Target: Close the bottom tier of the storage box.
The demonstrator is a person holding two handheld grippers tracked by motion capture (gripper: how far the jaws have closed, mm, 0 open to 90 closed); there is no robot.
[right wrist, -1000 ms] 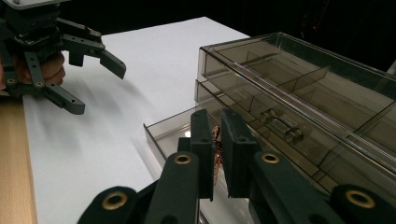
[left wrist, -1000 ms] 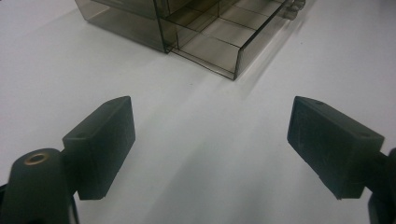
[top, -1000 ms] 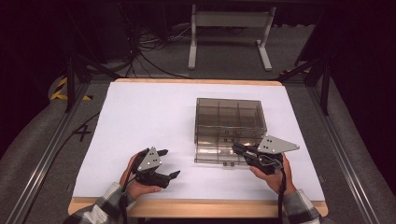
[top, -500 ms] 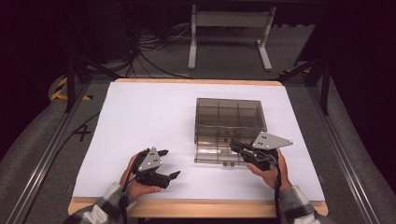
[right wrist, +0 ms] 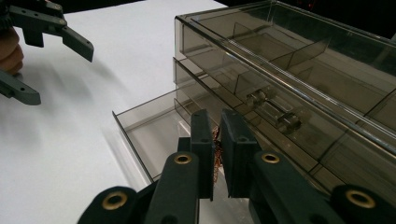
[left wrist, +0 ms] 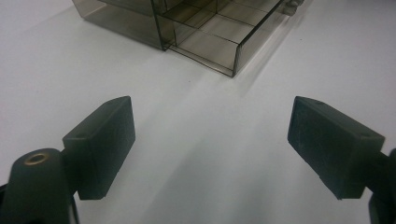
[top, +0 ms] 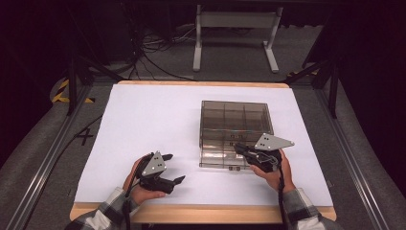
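My right gripper (right wrist: 215, 140) is pinched narrow on something coppery, maybe wire, over the open bottom drawer (right wrist: 154, 126) of the smoky clear-plastic organizer (top: 234, 129), right of the counter's (top: 143, 115) centre. Left gripper (top: 165, 168) gapes wide near the front edge.

glossy smoked clear-plastic drawer box (top: 234, 132) on a smooth matt white sheet (top: 153, 124) (paper-like), wood-edged table (top: 201, 213).

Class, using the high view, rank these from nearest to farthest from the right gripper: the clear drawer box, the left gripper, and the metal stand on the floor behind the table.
1. Clear drawer box: directly at the right gripper, at its jaws.
2. Left gripper: across the near table edge, to the left.
3. Metal stand: on the floor beyond the table's far edge.
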